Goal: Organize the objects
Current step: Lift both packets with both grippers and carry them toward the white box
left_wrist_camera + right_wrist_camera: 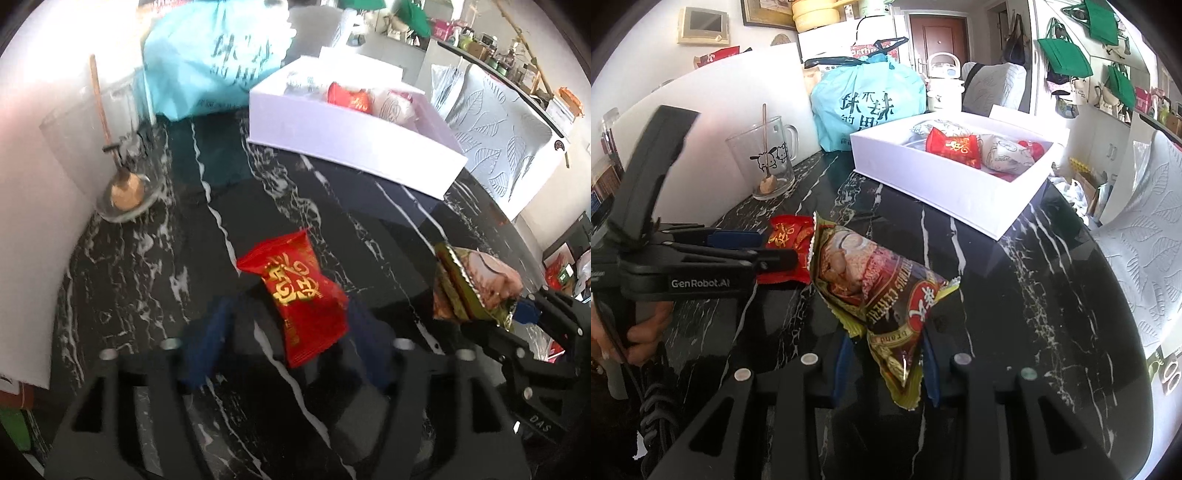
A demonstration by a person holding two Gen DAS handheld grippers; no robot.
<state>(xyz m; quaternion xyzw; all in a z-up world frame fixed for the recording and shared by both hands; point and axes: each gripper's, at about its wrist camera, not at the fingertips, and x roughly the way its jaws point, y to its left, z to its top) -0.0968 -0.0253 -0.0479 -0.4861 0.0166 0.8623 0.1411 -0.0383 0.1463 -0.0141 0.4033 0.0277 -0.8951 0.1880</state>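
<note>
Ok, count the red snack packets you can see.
3, maybe more hidden. One is held in the left gripper: red packet. Two lie in the white box: one mid-box, another partly hidden at its far end.

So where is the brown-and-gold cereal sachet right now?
The brown-and-gold cereal sachet is pinched in the right claw above the black marble table, right of the red foil packet held by the left claw, short of the white box.

Red packet with gold characters; brown-green cereal sachet; white box; black white-veined tabletop; turquoise bag, apparently dark-lettered.
</note>
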